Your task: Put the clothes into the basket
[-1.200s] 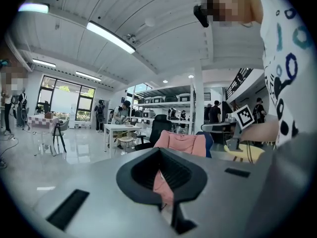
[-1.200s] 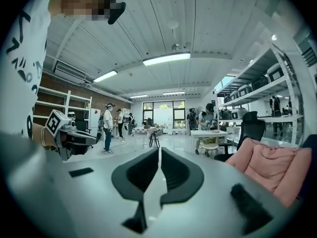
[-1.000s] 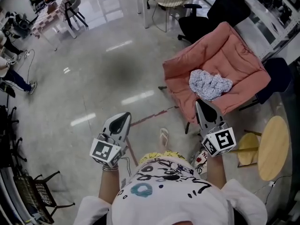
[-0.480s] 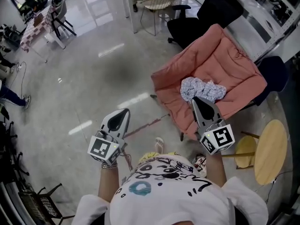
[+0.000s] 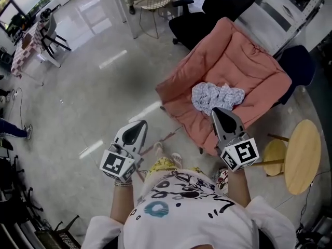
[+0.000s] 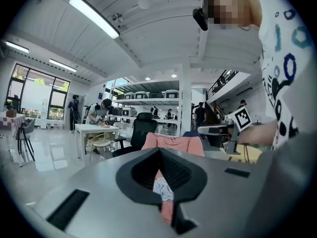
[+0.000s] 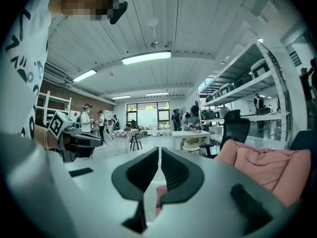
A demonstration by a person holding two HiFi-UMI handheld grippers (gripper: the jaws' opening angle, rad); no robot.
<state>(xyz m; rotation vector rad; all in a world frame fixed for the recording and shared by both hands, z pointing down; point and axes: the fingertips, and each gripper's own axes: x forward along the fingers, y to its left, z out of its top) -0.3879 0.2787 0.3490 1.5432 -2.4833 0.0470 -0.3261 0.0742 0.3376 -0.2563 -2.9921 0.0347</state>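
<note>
The clothes (image 5: 215, 96) are a small blue-and-white heap in the middle of the seat of the pink chair (image 5: 244, 61). The heap is longer from side to side than from front to back, so it lies across the way the claws point. In the head view the right claw (image 5: 216, 111) is the near one. Its tip points straight at the heap and sits just beside the heap's near edge, though I cannot tell how high above the seat it is. The left claw (image 5: 140, 124) is well apart from the heap, out over the shiny floor (image 5: 93, 87) to the left of the chair, and the clothes lie ahead of it and off to its right. So I think the right claw has the short way to go, and the left one would need to swing across to help. Both claws are pressed together and hold nothing. In the left gripper view the jaws of the left claw (image 6: 159, 152) meet in a point, and a bit of the heap (image 6: 162, 190) peeks out beyond them. In the right gripper view the jaws of the right claw (image 7: 159, 150) are closed too, with only a thin line between them, and the pink chair (image 7: 267, 170) is ahead and to the right. A claw would have to spread before it could take the clothes. I see no basket in any view, so I cannot say which way the clothes must go.
</note>
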